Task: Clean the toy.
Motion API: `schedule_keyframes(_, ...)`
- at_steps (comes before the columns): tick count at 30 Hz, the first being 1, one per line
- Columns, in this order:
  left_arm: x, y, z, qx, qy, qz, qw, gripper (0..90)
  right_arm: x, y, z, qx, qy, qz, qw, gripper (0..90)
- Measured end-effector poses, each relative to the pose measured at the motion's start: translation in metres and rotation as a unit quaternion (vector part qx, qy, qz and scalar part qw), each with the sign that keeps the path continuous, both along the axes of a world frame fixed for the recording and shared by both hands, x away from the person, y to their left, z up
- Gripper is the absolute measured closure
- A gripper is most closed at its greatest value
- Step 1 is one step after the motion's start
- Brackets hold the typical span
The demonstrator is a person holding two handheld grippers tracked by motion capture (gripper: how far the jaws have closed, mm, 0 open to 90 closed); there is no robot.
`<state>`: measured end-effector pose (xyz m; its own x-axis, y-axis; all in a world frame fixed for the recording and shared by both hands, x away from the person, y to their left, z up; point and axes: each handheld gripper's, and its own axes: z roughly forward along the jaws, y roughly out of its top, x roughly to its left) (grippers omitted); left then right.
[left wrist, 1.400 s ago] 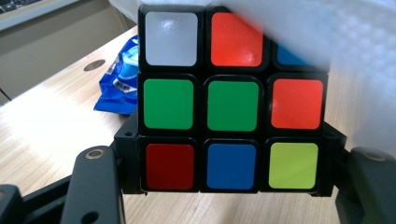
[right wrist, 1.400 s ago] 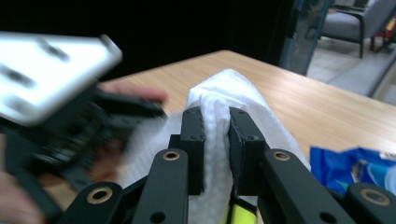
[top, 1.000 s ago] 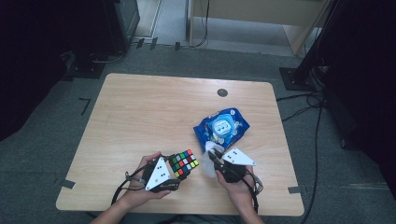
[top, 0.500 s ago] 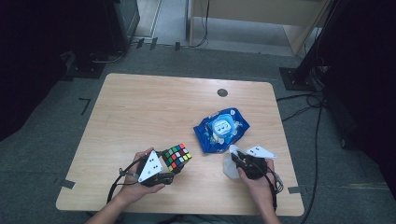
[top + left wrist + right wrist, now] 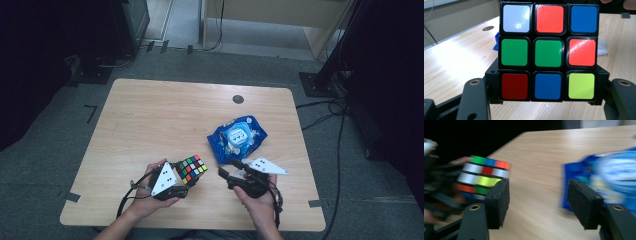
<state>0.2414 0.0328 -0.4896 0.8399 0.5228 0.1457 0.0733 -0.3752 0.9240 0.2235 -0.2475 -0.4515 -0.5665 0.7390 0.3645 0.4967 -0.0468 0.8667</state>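
A scrambled colour cube (image 5: 191,169) (image 5: 548,52) is held just above the table near its front edge, with my left gripper (image 5: 184,176) (image 5: 547,86) shut on its lower layer from both sides. My right gripper (image 5: 230,168) (image 5: 539,205) hovers a little to the cube's right, pointing towards it. Its jaws have just been opening and now stand open with nothing between the pads (image 5: 499,200). The cube (image 5: 482,177) appears blurred at the left of the right gripper view.
A blue wipes pack (image 5: 237,136) (image 5: 604,177) lies on the wooden table (image 5: 150,120) just beyond my right gripper. A small white crumpled piece (image 5: 602,47) lies near it. A dark round hole (image 5: 238,99) sits near the table's far edge.
My right gripper swung out to the right, then came back left towards the cube and opened its jaws. The left gripper kept the cube, shifting it only slightly.
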Motion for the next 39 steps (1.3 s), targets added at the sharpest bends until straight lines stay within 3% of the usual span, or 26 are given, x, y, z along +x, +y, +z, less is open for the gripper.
schedule_keyframes(3,-0.002,-0.005,-0.002,0.005,-0.005,-0.004,1.0000,33.7,-0.002,0.022,0.006,0.040,0.020,0.030,0.9985,32.0)
schedule_keyframes(6,-0.004,-0.009,-0.004,0.012,-0.009,-0.008,0.9999,33.7,-0.001,0.037,0.009,0.059,0.035,0.044,0.9967,28.9)
schedule_keyframes(8,-0.006,-0.011,-0.004,0.012,-0.013,-0.011,0.9998,33.7,0.002,0.045,0.007,0.049,0.048,0.041,0.9968,25.8)
schedule_keyframes(10,-0.007,-0.012,-0.003,0.011,-0.018,-0.012,0.9997,33.7,0.003,0.049,0.003,0.029,0.052,0.021,0.9980,26.0)
schedule_keyframes(13,-0.009,-0.014,-0.003,0.010,-0.022,-0.015,0.9996,33.7,0.006,0.052,-0.005,0.040,0.079,0.029,0.9956,26.9)
schedule_keyframes(16,-0.010,-0.017,-0.004,0.014,-0.023,-0.015,0.9995,33.7,0.007,0.055,-0.008,0.045,0.091,0.033,0.9943,32.2)
schedule_keyframes(21,-0.009,-0.020,-0.006,0.018,-0.023,-0.011,0.9995,33.3,0.004,0.056,-0.007,0.035,0.086,0.021,0.9955,34.2)
schedule_keyframes(24,-0.010,-0.022,-0.006,0.020,-0.027,-0.008,0.9994,32.5,0.001,0.060,-0.005,0.003,0.070,0.010,0.9975,34.2)
schedule_keyframes(28,-0.012,-0.024,-0.002,0.014,-0.040,-0.008,0.9991,31.6,0.000,0.065,-0.008,-0.027,0.069,-0.001,0.9972,34.3)
schedule_keyframes(31,-0.011,-0.026,-0.002,0.018,-0.036,-0.006,0.9992,31.7,0.000,0.067,-0.009,-0.025,0.075,-0.003,0.9969,34.3)
schedule_keyframes(35,-0.009,-0.022,0.002,0.008,-0.030,-0.009,0.9995,33.4,0.001,0.065,-0.008,-0.015,0.063,0.005,0.9979,33.9)
schedule_keyframes(39,-0.001,-0.012,0.004,-0.009,-0.010,0.006,0.9999,33.6,0.003,0.053,-0.001,0.034,0.046,0.017,0.9982,29.2)
